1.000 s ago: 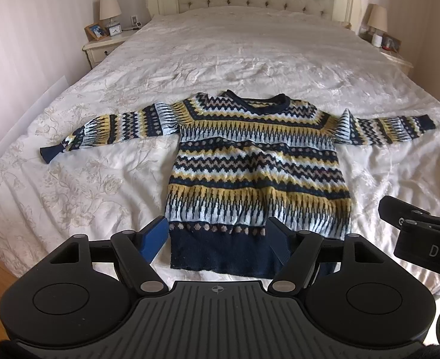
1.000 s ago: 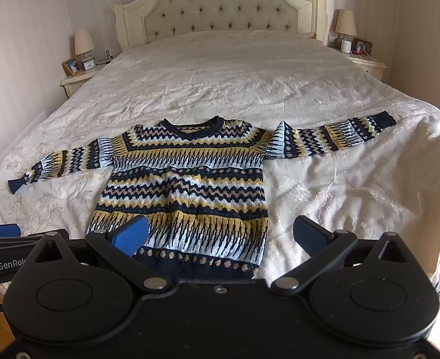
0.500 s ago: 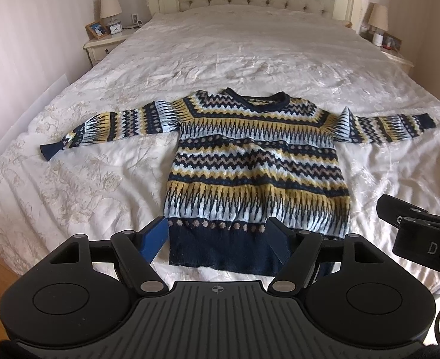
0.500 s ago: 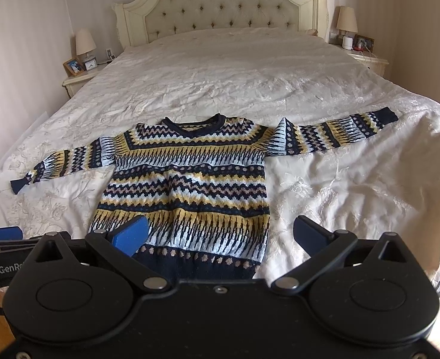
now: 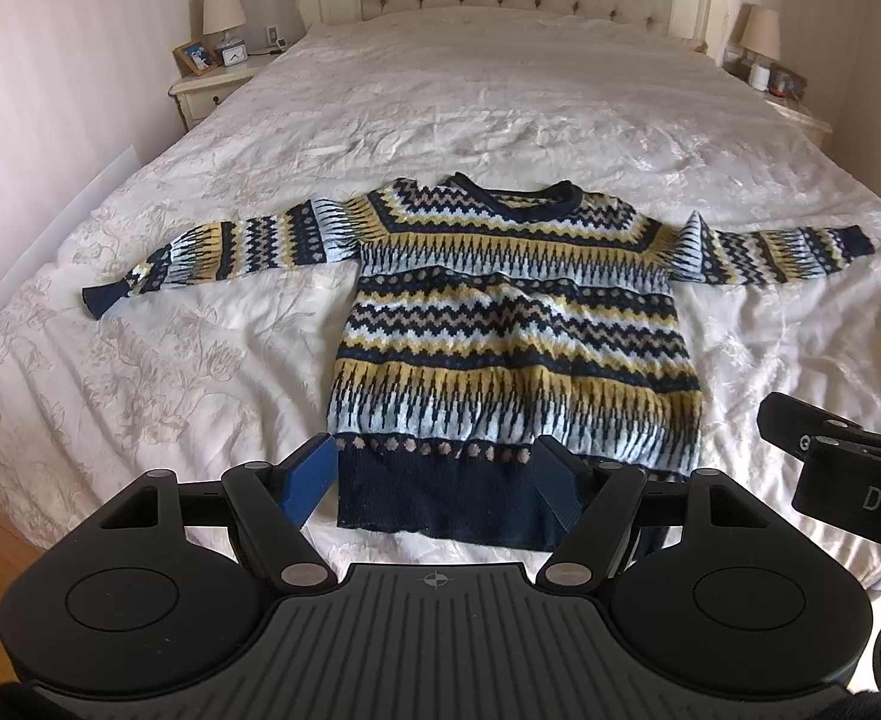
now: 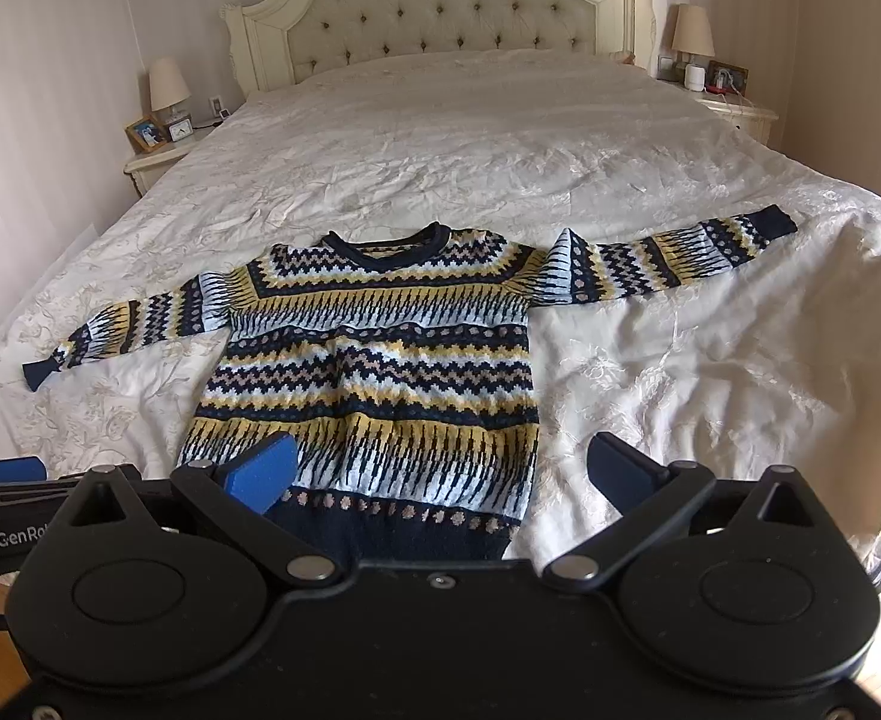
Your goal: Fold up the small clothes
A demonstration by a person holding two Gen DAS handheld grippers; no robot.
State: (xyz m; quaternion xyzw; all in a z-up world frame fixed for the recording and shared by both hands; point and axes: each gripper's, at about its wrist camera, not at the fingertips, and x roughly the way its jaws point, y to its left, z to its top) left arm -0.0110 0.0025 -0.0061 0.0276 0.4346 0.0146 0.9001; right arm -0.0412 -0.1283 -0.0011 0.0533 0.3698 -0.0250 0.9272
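A wide bed (image 5: 500, 96) with a cream embroidered cover fills both views, its tufted headboard (image 6: 440, 6) at the far end. Spread flat on the near half of the bed, well short of the headboard, lies the sweater (image 5: 512, 330), patterned in navy, yellow and pale blue, collar toward the headboard, both sleeves stretched out sideways, navy hem toward the cameras. The left wrist view shows the whole hem clear of the bed's near edge; in the right wrist view the hem is partly hidden behind the gripper body. The right wrist view shows the cover dropping over the bed's side beyond the sweater's right sleeve (image 6: 680, 258), a drop that lies at the frame edge in the left wrist view. A nightstand (image 5: 212, 84) stands beside the headboard on the left, carrying a lamp (image 5: 224, 9), a framed photo (image 5: 195, 57) and a small clock (image 5: 233, 53); a second nightstand (image 6: 734, 108) on the other side of the headboard holds another lamp (image 6: 692, 30) and small items too small to identify. The left gripper (image 5: 434, 483) hovers over the hem, fingers wide apart and holding nothing. The right gripper (image 6: 440, 474) hovers above the sweater's lower right corner, its fingers likewise spread wide and empty; in the left wrist view only part of it enters at the frame's right edge, cut off.
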